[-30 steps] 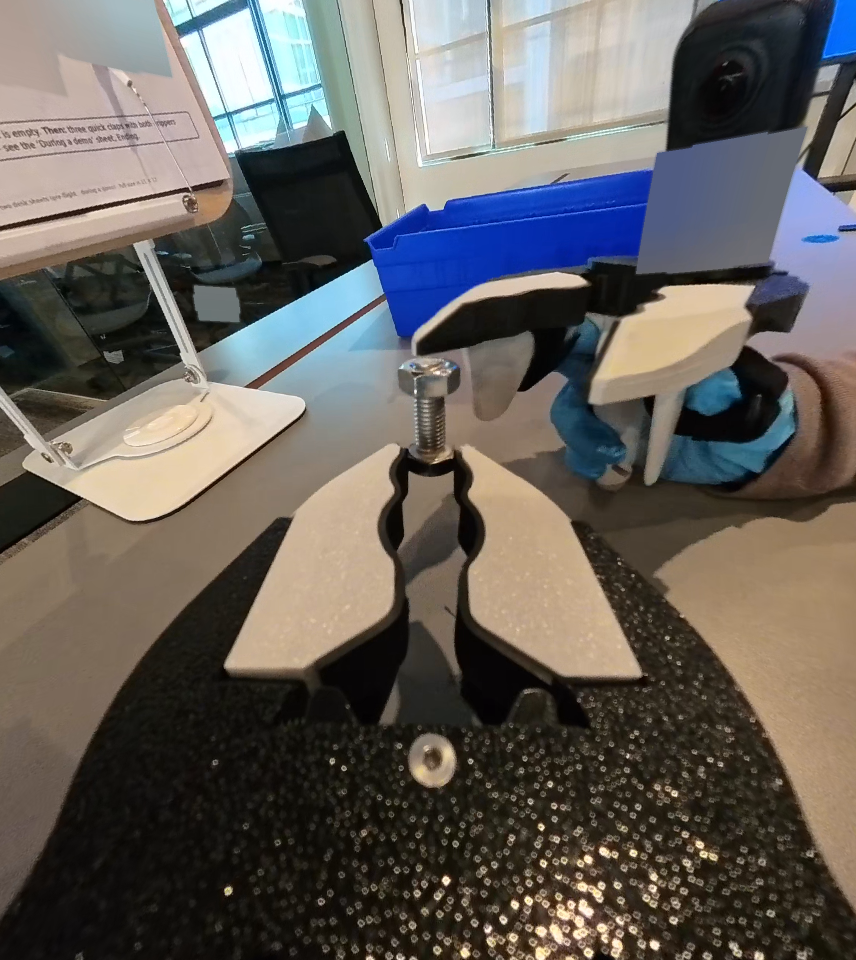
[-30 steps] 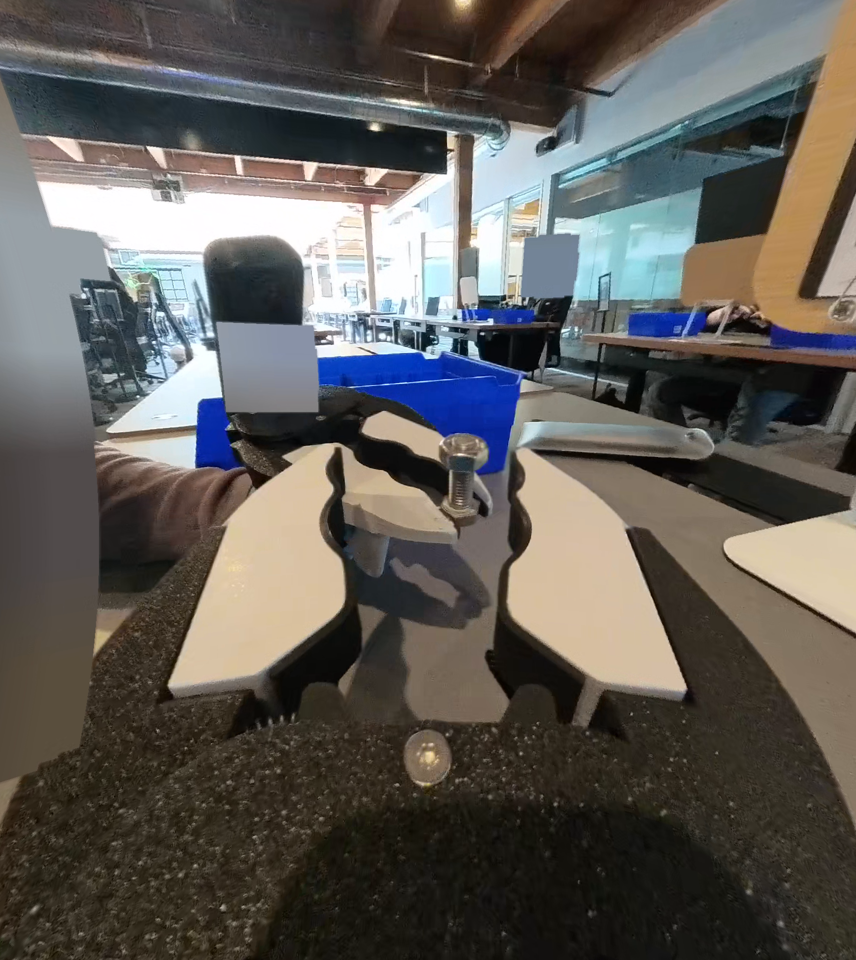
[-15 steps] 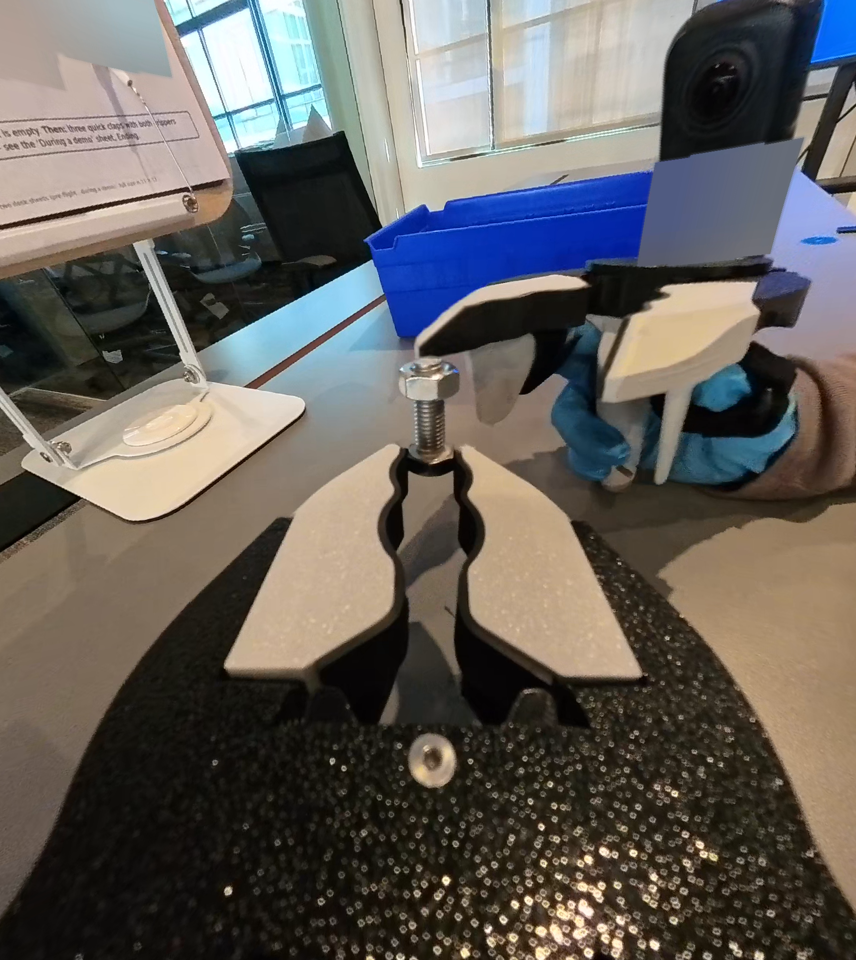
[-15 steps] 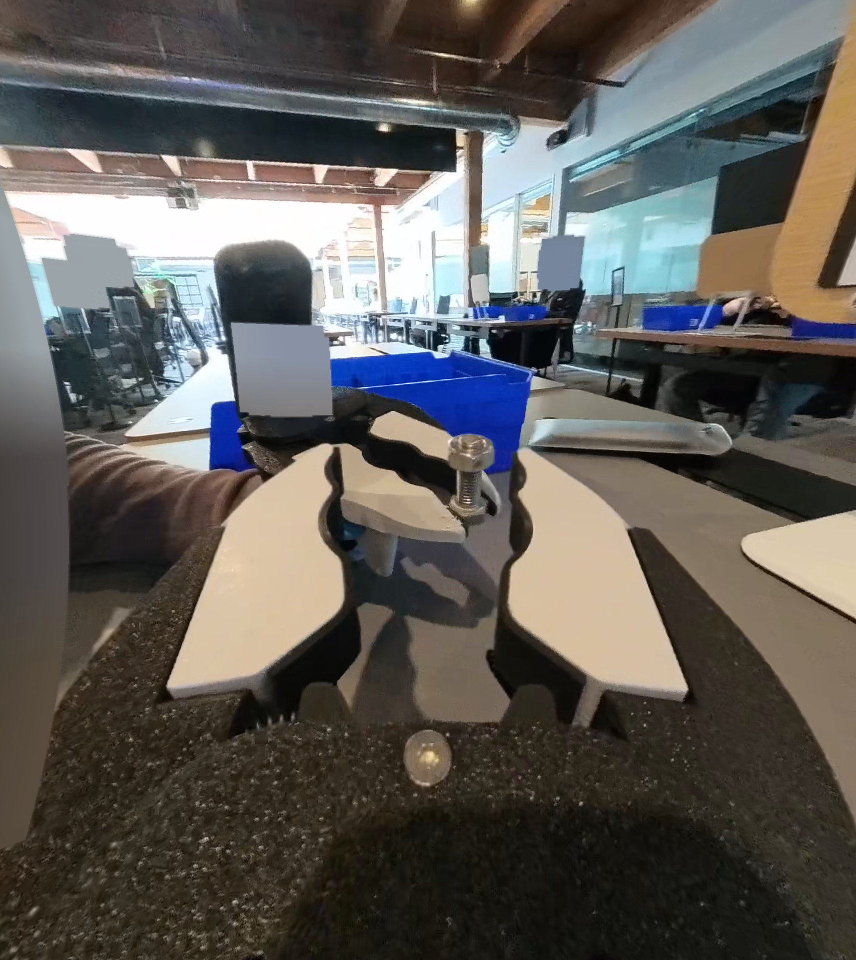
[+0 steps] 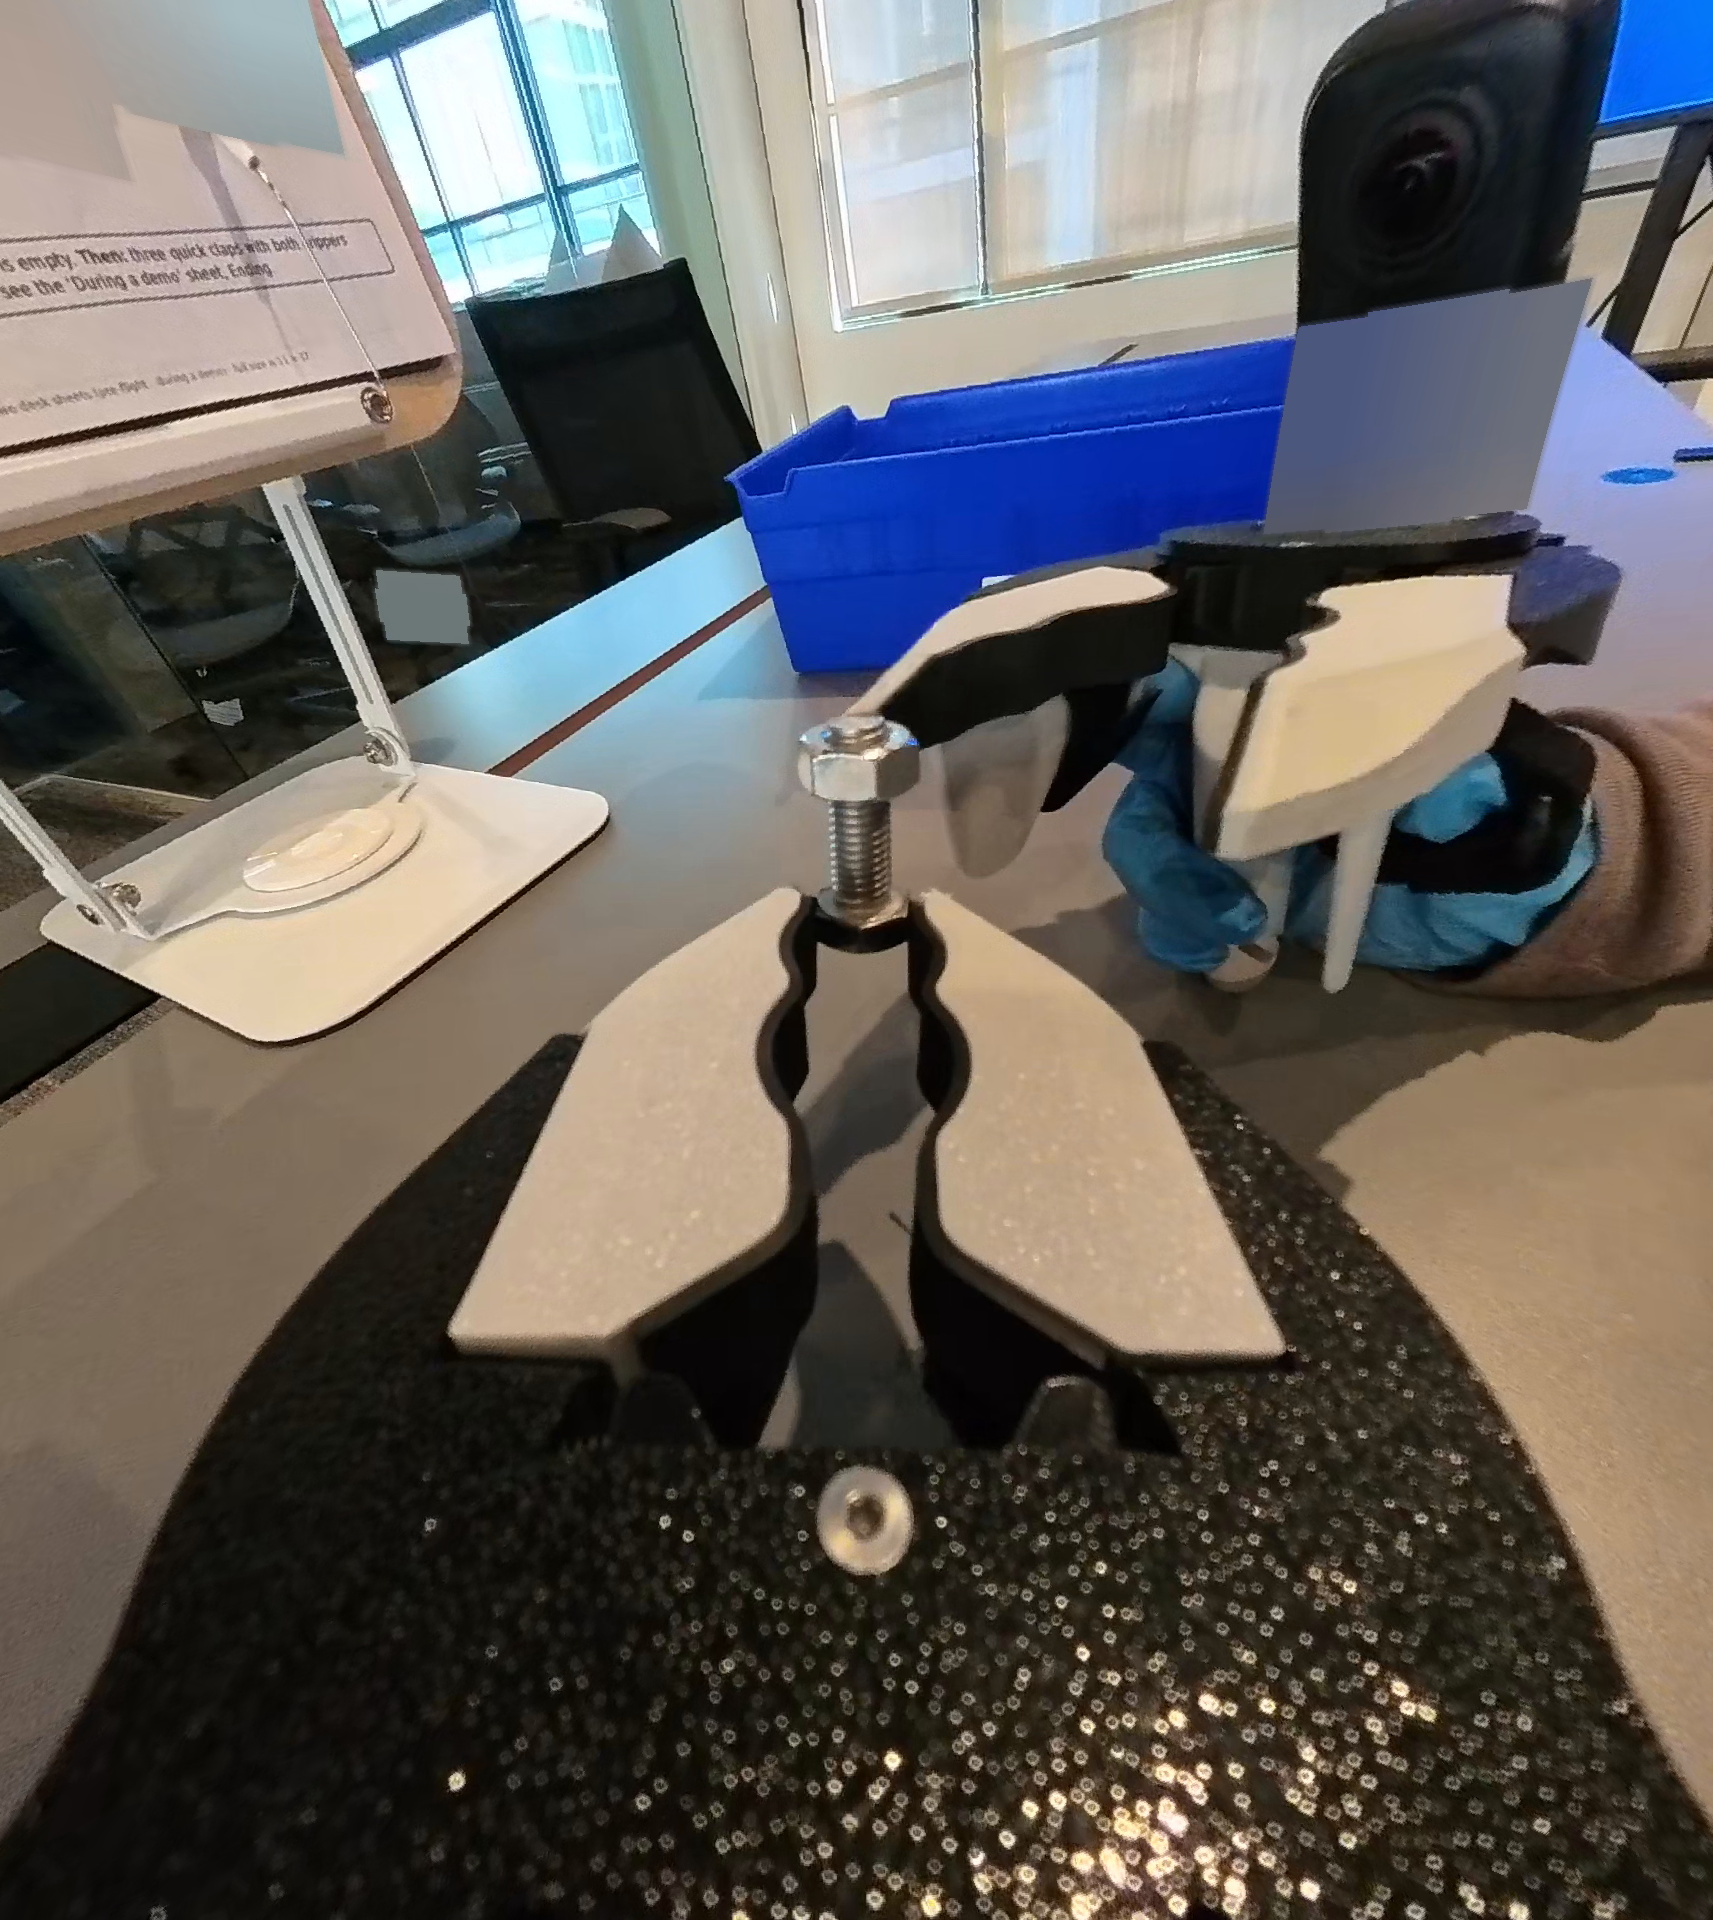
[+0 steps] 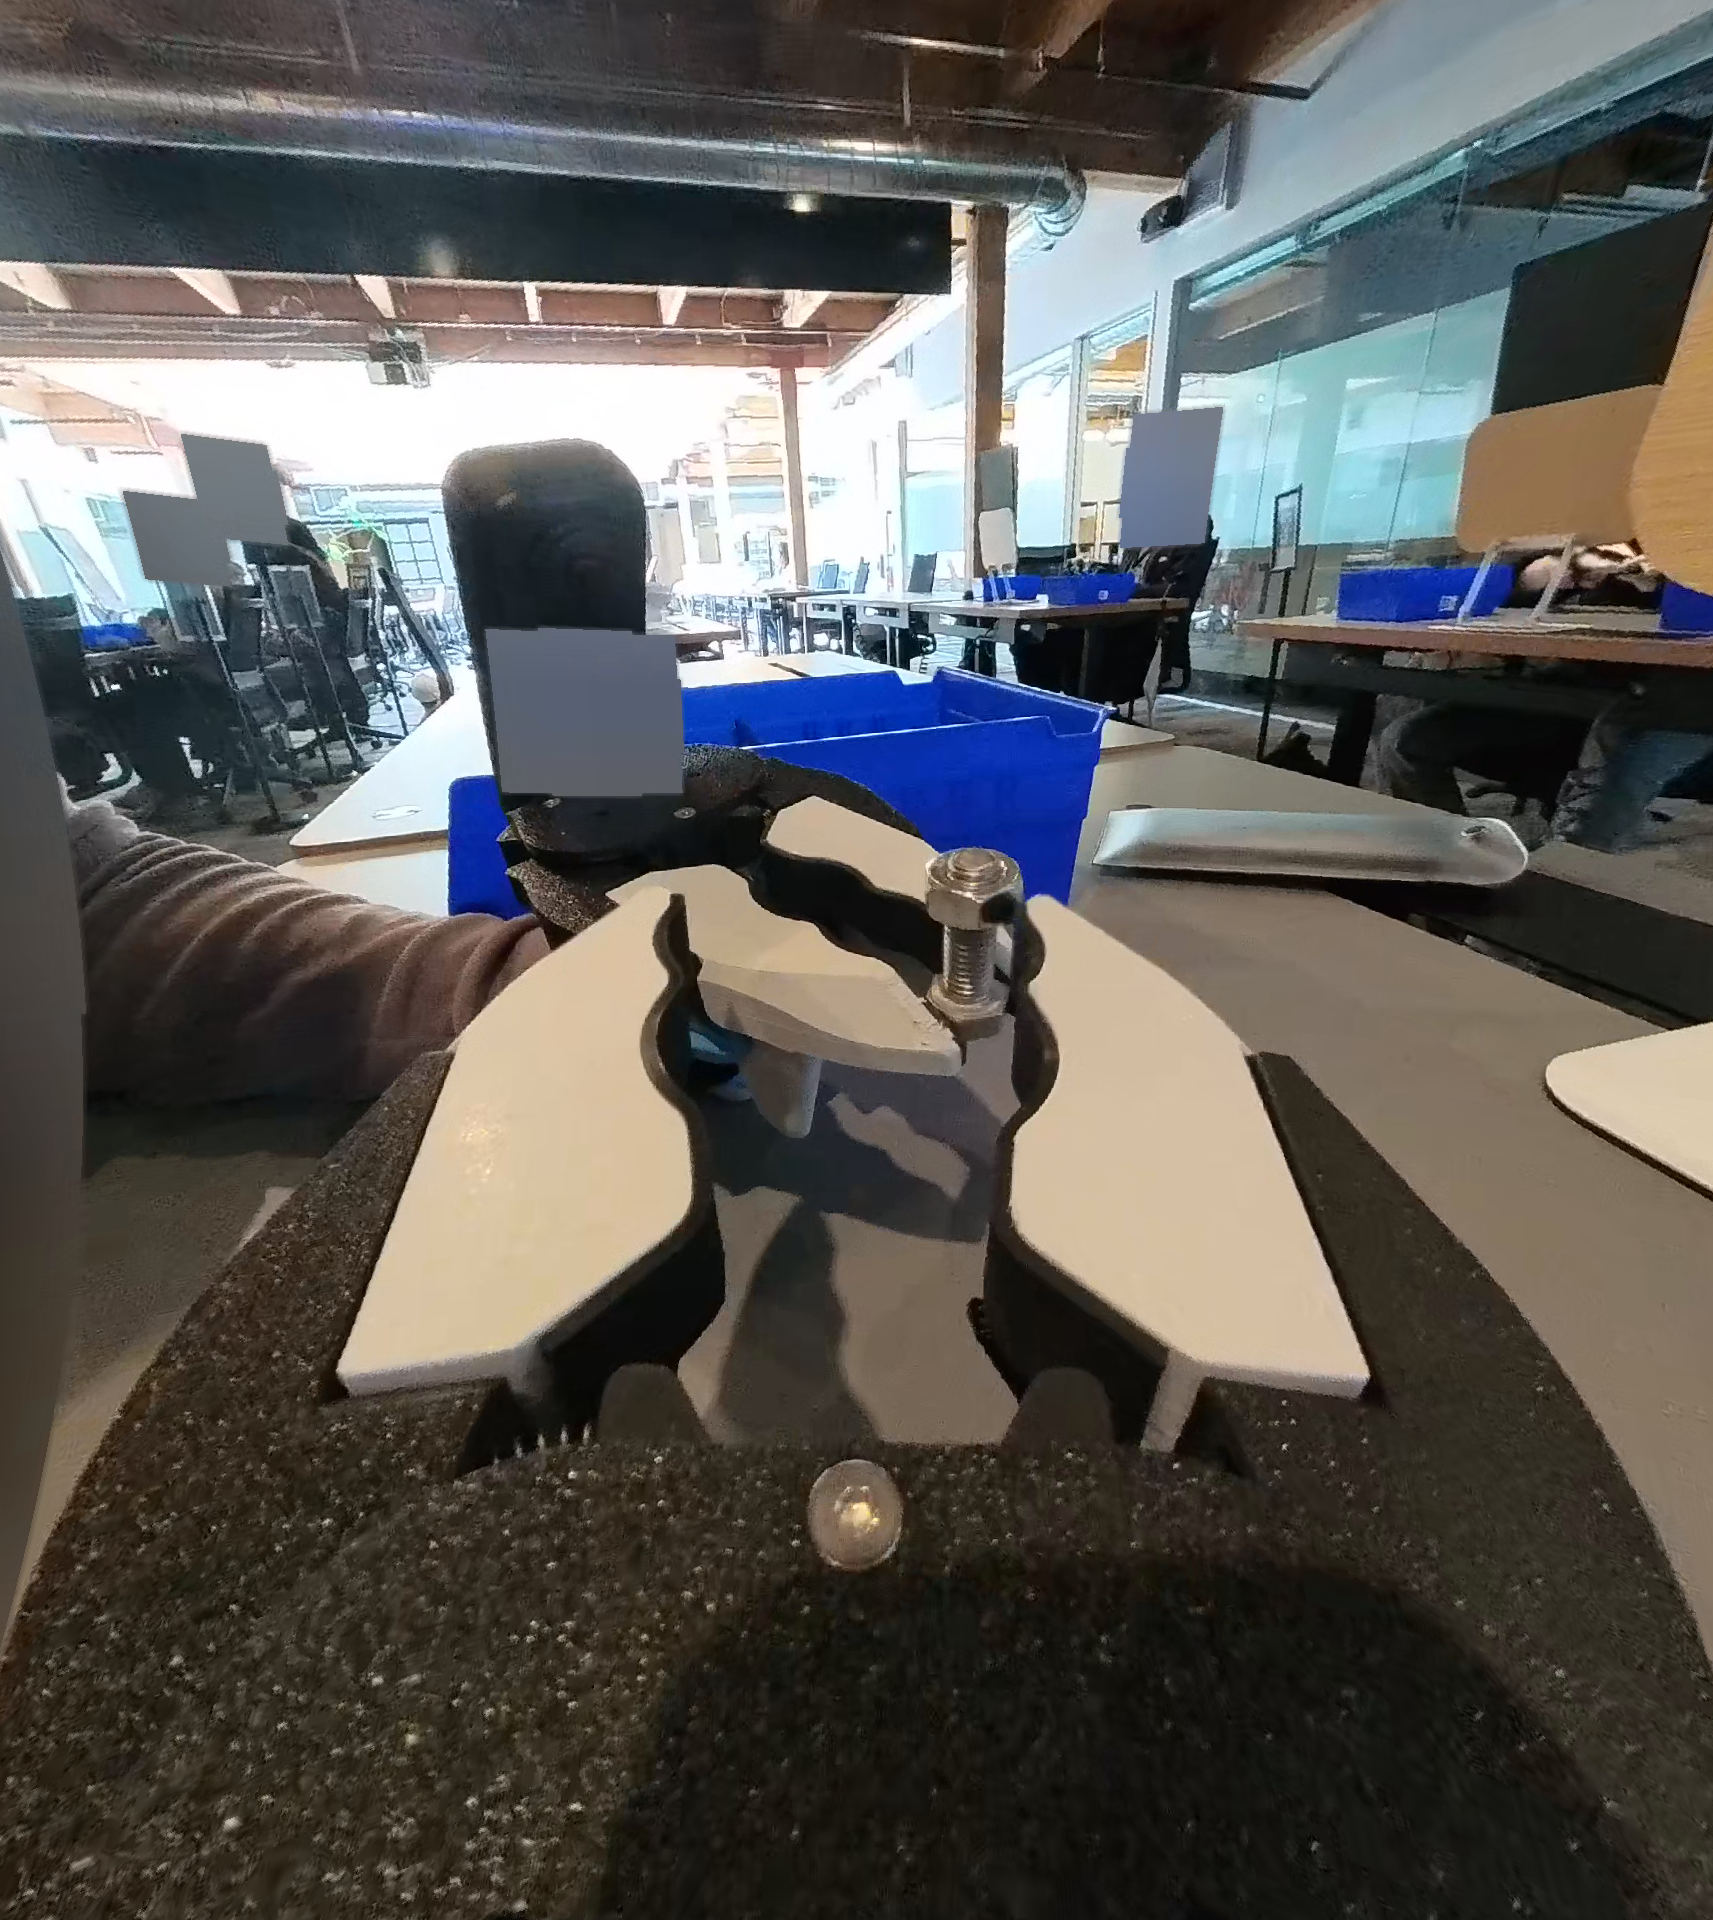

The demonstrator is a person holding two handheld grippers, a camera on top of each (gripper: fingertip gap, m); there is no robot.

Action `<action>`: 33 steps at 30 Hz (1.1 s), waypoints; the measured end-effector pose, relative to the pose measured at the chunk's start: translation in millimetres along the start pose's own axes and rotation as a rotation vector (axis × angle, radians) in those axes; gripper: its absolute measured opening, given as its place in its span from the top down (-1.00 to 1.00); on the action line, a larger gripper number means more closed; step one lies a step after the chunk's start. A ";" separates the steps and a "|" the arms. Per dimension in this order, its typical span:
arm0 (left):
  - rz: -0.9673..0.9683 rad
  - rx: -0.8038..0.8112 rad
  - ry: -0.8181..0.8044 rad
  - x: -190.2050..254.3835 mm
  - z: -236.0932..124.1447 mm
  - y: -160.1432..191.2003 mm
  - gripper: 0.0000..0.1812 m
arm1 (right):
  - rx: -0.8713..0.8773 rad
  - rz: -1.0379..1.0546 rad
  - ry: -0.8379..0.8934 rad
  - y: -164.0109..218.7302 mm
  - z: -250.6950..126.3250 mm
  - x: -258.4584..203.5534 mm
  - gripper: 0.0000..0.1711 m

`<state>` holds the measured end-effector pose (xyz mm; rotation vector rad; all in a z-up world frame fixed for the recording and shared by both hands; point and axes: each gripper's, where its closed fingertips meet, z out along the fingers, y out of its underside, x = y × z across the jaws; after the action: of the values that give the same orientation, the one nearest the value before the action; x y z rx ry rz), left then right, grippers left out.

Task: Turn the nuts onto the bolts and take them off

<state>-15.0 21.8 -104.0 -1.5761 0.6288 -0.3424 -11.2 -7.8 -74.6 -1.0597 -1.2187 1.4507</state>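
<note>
A silver bolt (image 5: 857,842) stands upright with its head down, and a hex nut (image 5: 857,764) sits at the top of its thread. My left gripper (image 5: 859,925) is shut on the bolt's head just above the grey table. My right gripper (image 6: 847,909) is open and empty, level with the nut. In the right wrist view the nut (image 6: 971,883) lies just inside the right finger's tip (image 6: 1039,920), with the bolt (image 6: 968,961) below it. In the left wrist view one right finger (image 5: 1028,644) reaches the nut from the right.
A blue bin (image 5: 1018,520) stands behind the bolt on the table. A paper stand with a white base (image 5: 332,904) is at the left. A silver pouch (image 6: 1309,847) lies beyond the bin. A blue-gloved hand (image 5: 1184,862) holds the right gripper.
My right gripper has moved in towards the bolt, so one finger tip now stands at the nut. My left gripper and the bolt have not moved.
</note>
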 end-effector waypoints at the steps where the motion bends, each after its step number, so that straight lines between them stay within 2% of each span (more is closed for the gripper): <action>1: 0.000 0.001 0.000 -0.1 0.0 -0.1 0.82 | 0.000 -0.001 0.000 -0.1 0.0 -0.1 0.31; 3: -0.003 0.007 -0.002 -0.5 -0.5 -0.8 0.82 | -0.002 0.026 -0.024 -1.5 -2.5 -4.1 0.40; 4: -0.007 0.006 0.000 -0.7 -0.4 -0.7 0.82 | -0.002 0.045 -0.086 -3.1 -5.7 -12.3 0.65; 5: -0.009 0.004 0.000 -0.8 -0.3 -0.4 0.82 | -0.001 0.076 -0.120 -4.7 -7.4 -16.4 0.70; 9: -0.001 0.000 0.002 0.2 0.1 0.0 0.82 | 0.019 0.073 -0.064 -6.2 -6.8 -6.8 0.54; 13: -0.002 0.001 0.002 0.0 0.2 0.0 0.82 | 0.035 -0.025 0.043 -6.4 -4.0 6.0 0.32; 15: -0.004 0.002 0.001 -0.2 0.1 -0.1 0.82 | 0.027 -0.046 0.029 -4.5 -1.5 2.3 0.30; 16: -0.005 0.003 0.000 -0.4 0.0 -0.2 0.82 | 0.010 -0.022 -0.010 -3.0 -1.4 -4.2 0.39; 17: -0.008 0.004 0.000 -0.7 -0.2 -0.4 0.82 | -0.004 0.015 -0.081 -2.9 -3.8 -14.4 0.64; 18: -0.011 0.005 0.001 -0.7 -0.2 -0.4 0.82 | -0.026 0.047 -0.132 -2.0 -5.9 -20.7 0.77; 21: -0.008 0.003 0.001 -0.4 0.0 -0.2 0.82 | 0.000 0.044 -0.098 -4.7 -6.5 -14.8 0.69; 27: -0.006 0.001 0.003 -0.1 0.2 -0.1 0.82 | 0.041 -0.046 0.041 -7.1 -3.3 4.2 0.32; 30: -0.006 0.001 0.002 -0.2 0.3 0.0 0.82 | 0.014 -0.049 0.032 -2.6 -0.5 2.5 0.31; 31: -0.007 0.003 0.000 -0.5 0.1 -0.3 0.82 | 0.002 -0.019 -0.005 -1.3 -0.6 -3.1 0.40; 33: -0.016 0.007 0.002 -1.1 -0.2 -0.7 0.82 | -0.024 0.060 -0.135 -1.3 -5.4 -19.9 0.78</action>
<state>-15.9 22.3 -103.1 -1.5747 0.6168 -0.3577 -1.9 -26.2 -73.0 -1.0354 -1.3119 1.5790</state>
